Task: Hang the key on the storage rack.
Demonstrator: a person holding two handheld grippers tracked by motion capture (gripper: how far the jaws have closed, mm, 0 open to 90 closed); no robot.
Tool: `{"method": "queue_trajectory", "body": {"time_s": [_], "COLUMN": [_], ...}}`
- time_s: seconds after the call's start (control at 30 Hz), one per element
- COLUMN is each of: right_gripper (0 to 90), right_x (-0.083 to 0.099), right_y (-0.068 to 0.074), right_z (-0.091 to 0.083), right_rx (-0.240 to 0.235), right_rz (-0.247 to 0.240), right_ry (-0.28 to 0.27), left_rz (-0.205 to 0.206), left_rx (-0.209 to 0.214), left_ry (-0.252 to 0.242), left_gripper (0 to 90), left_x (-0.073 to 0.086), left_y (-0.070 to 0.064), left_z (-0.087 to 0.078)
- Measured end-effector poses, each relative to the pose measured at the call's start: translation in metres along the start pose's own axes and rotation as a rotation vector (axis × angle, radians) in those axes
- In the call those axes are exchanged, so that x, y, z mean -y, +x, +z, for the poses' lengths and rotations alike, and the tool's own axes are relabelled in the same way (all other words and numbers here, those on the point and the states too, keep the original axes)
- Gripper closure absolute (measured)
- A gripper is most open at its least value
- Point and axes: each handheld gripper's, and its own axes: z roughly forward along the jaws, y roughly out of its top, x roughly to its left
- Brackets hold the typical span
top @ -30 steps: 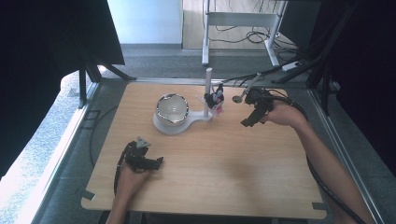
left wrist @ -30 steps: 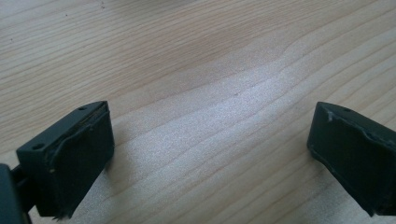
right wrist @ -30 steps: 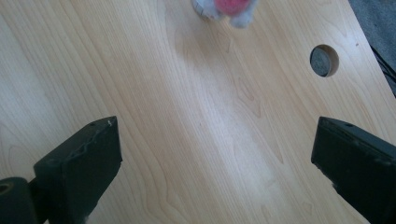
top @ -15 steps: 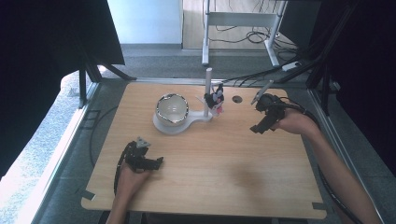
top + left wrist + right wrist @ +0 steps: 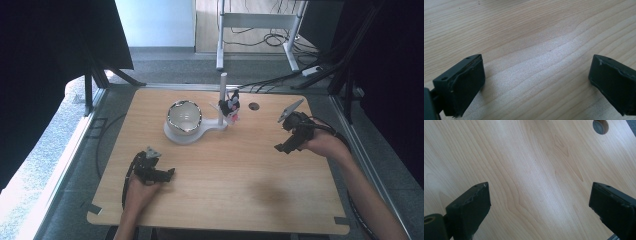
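High view: left gripper (image 5: 167, 174) at seven o'clock, right gripper (image 5: 281, 148) at three, both jaws spread, empty; no writing legible.

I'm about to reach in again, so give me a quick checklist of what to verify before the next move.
1. Right tool open with nothing held: ok, its jaws stand wide apart over bare wood in the right gripper view.
2. Left tool open with nothing held: ok.
3. Small black and white toy figure hangs at the stand's post: ok.
4. Metal bowl seated on the white stand base: ok.
5. Bowl contents: cannot tell.
6. Both tools apart from the stand: ok.
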Motion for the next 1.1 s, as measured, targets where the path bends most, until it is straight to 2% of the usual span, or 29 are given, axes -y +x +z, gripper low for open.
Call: {"method": "queue_trajectory", "body": {"time_s": [0.33, 0.63, 0.9, 1.1], "right_gripper": [3.2, 0.0, 0.0, 0.0], "right_x": [0.022, 0.04, 0.054, 0.069], "right_y": [0.011, 0.023, 0.037, 0.044], "right_z": [0.01, 0.025, 0.037, 0.05], "right_rx": [0.017, -0.012, -0.017, -0.015], "right_rz": [0.047, 0.062, 0.076, 0.096], "right_ry": [-0.04, -0.074, -0.124, -0.141], "left_rz": [0.0, -0.004, -0.001, 0.0], "left_rx": [0.0, 0.001, 0.001, 0.0], "left_ry": [0.0, 0.001, 0.002, 0.003], "left_gripper": [0.5, 0.6, 0.6, 0.5], "left_x": [0.0, 0.0, 0.0, 0.0], "left_y": [0.0, 0.0, 0.0, 0.0], "left_z": [0.0, 0.0, 0.0, 0.0]}}
